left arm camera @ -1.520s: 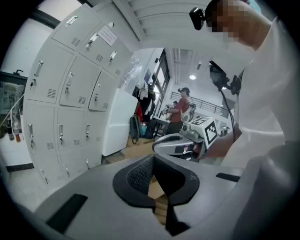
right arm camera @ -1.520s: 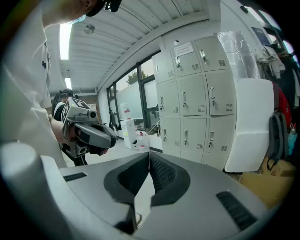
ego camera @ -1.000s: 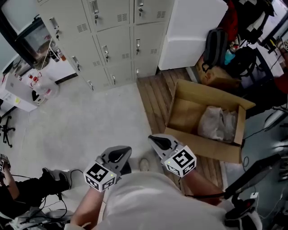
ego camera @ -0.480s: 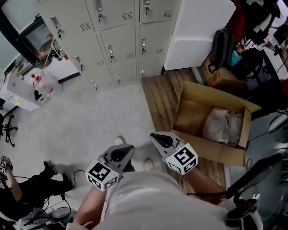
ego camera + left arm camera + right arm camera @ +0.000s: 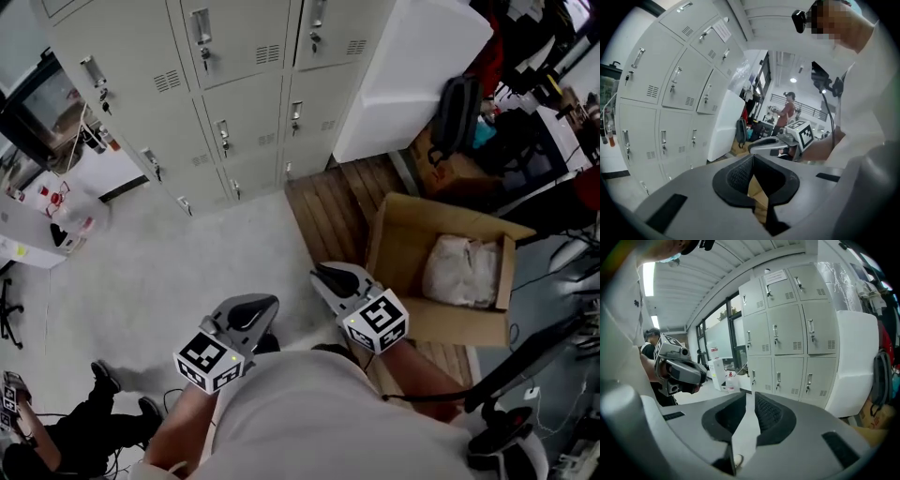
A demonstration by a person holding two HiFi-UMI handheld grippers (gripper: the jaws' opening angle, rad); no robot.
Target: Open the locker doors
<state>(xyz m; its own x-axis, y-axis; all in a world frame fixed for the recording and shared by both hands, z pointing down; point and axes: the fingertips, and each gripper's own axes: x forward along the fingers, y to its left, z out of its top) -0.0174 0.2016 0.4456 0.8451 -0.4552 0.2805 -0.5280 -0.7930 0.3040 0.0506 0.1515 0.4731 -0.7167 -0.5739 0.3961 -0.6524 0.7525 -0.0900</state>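
The left gripper (image 5: pixel 263 305) and the right gripper (image 5: pixel 324 277) are both clenched on nothing, held low at 6 o'clock in the head view. The lockers (image 5: pixel 246 101) stand well apart at 12 o'clock with every door closed. As I judge it, the main risk is arriving at a latch handle (image 5: pixel 778 378) with the jaws together: they would knock the small handle or its dangling key rather than take it. Another is clipping the open cardboard box (image 5: pixel 389 246), just beside the right gripper at 3 o'clock. Only the head view shows that box and the bare floor (image 5: pixel 178 262) ahead. The right gripper view faces the doors squarely, showing each handle and a paper note (image 5: pixel 776 275) on an upper door. The left gripper view sees the doors obliquely at 9 o'clock, and a distant person (image 5: pixel 788 107).
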